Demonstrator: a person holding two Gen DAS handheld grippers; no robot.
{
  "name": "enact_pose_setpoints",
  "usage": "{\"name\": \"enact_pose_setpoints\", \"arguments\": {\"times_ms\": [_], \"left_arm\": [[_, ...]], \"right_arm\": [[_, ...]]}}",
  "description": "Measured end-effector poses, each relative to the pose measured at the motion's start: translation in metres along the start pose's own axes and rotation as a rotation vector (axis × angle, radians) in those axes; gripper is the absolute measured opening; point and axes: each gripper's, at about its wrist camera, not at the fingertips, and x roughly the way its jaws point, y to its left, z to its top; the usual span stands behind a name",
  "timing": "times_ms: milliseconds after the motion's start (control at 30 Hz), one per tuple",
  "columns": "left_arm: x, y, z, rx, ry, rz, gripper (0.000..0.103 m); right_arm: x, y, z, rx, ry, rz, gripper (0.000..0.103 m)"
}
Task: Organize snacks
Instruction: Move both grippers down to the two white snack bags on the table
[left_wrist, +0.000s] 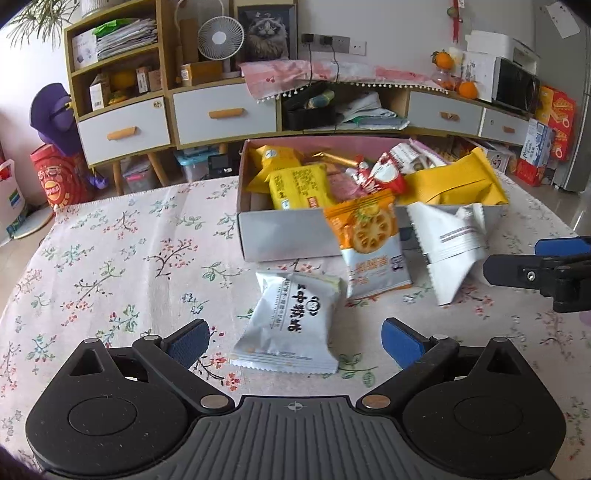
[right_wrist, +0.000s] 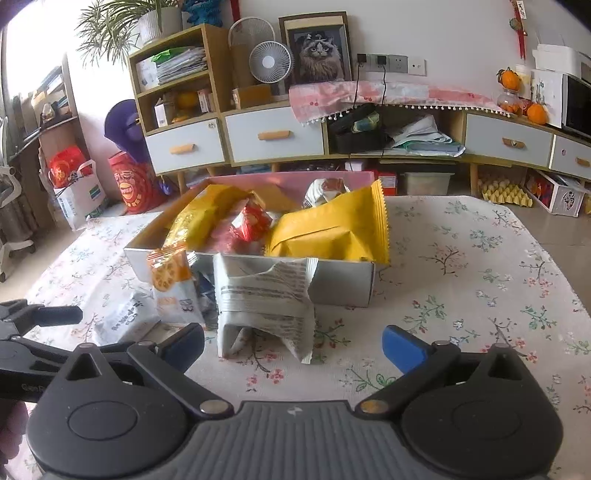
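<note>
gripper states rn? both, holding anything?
Left gripper: open, holding nothing; white snack pack lies on the cloth between its fingers, untouched.
Right gripper: open, empty; silver wrapper just ahead.

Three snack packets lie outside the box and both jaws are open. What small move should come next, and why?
Probably ease the left gripper forward around the white packet, then close. The packet lies flat on the tablecloth between the open jaws, untouched, in front of the box.
</note>
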Motion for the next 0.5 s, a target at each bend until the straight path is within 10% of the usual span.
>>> {"name": "enact_pose_setpoints", "arguments": {"times_ms": [500], "left_arm": [[0.013,0.009,0.000,-0.037,0.017,-0.023,0.094]], "right_arm": [[0.029,0.004,0.003,-0.006,0.010,0.014,0.090]]}}
